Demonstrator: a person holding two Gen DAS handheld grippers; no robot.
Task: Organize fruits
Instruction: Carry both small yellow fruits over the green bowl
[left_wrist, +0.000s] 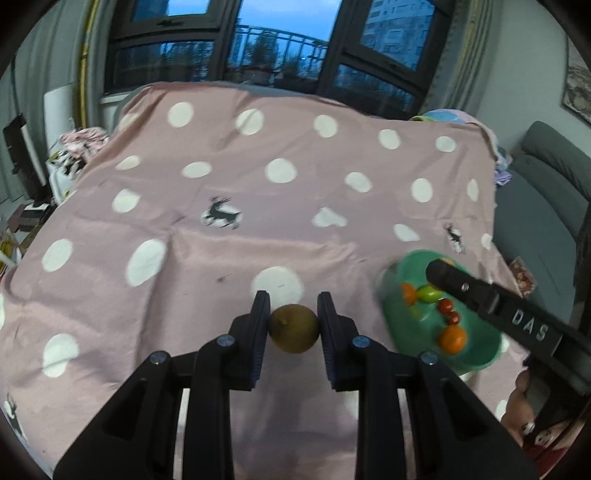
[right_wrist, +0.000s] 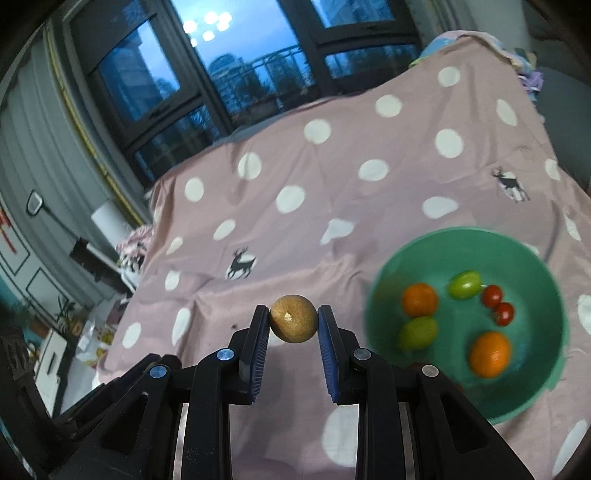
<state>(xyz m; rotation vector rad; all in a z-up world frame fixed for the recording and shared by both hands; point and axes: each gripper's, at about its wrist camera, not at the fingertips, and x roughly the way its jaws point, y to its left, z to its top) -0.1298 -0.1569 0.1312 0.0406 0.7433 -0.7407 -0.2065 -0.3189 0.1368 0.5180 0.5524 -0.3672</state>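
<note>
Covering the whole work surface, the pink dotted cloth (right_wrist: 332, 206) lies bare across its far half, falling off at the far edge toward the window and at the right edge toward a grey sofa (left_wrist: 546, 192). Near the right edge sits the green bowl (right_wrist: 532, 258), already holding two oranges (right_wrist: 489, 353), two green fruits (right_wrist: 417, 332) and two small red tomatoes (right_wrist: 496, 304).

The left gripper (left_wrist: 293, 326) is closed on a brown fruit (left_wrist: 293, 328), pinched between its blue pads above the near middle of the cloth, just left of the bowl. The right gripper (right_wrist: 293, 325) likewise clamps a second brown fruit (right_wrist: 293, 318), carried left of the bowl's rim; in the left view its black body reaches over the bowl.

The step in hand looks like carrying both fruits to the bowl. The next move would call for bringing each over the bowl's open centre, one at a time so the grippers do not meet, lowering, then spreading the fingers. The bowl's left rim is the edge to clear; inside, room seems to remain at the middle and far side
</note>
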